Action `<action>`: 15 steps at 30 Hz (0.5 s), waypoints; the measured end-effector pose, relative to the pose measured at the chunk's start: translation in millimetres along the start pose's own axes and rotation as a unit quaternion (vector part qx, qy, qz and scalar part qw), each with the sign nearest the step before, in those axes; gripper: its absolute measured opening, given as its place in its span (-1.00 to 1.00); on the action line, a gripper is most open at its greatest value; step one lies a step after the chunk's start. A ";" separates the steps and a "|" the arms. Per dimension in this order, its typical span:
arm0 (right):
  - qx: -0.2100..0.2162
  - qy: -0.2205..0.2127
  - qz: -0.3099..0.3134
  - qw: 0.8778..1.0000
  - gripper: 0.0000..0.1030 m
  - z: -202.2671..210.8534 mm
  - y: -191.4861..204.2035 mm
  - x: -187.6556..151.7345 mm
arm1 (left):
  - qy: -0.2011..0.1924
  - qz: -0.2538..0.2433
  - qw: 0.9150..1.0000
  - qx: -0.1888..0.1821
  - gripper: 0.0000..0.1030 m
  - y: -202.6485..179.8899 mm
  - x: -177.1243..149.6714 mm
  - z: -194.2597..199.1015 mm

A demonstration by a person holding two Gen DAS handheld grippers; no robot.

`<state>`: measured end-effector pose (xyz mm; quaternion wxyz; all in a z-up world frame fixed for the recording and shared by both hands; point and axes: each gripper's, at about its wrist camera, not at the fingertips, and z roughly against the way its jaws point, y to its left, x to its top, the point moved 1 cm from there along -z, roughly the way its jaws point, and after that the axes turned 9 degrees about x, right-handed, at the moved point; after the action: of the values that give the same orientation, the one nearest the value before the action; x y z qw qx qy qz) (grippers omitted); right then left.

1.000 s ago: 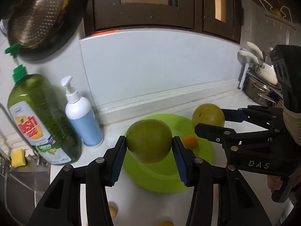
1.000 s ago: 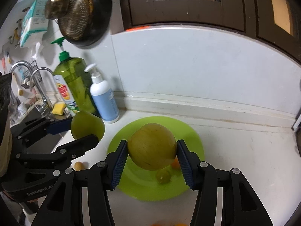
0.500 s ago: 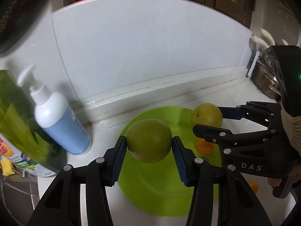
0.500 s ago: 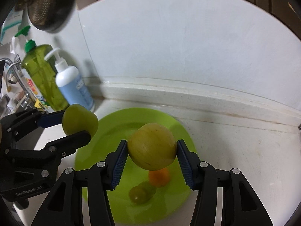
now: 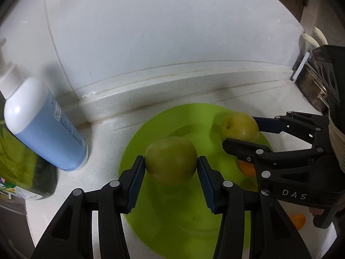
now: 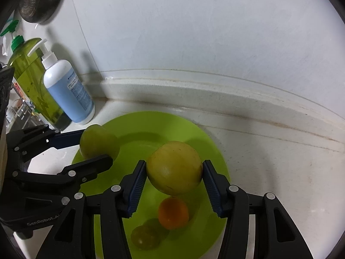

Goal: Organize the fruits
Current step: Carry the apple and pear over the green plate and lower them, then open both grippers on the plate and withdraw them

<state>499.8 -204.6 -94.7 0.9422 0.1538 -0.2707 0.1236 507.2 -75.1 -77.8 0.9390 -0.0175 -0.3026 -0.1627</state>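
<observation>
Two round fruits hang over a lime-green plate (image 6: pixel 207 142): the left tongs (image 5: pixel 171 164) are clamped on a dull green fruit (image 5: pixel 171 160), the right tongs (image 6: pixel 174 171) on a yellower one (image 6: pixel 174 170), each pressed between blue ribbed pads. On the plate lie a small orange fruit (image 6: pixel 173 213) and, just beside it on the near left, a small green fruit (image 6: pixel 145 237). Another orange fruit (image 5: pixel 298 221) sits on the speckled white bench (image 6: pixel 269 161) off the plate's right edge. A blue pump bottle (image 6: pixel 68 90) and a green detergent bottle (image 6: pixel 32 75) stand at far left against the white wall. Both tongs tilt steeply downward, side by side.
</observation>
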 end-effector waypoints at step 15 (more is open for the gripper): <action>-0.004 0.015 -0.003 1.000 0.04 -12.5 -0.4 -4.7 | 0.014 0.019 1.000 0.002 -0.03 -3.5 -0.1 -8.2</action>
<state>502.0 -201.2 -107.5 0.9473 0.1487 -0.2562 0.1217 510.7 -79.5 -84.8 0.9459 -0.0186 -0.2896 -0.1448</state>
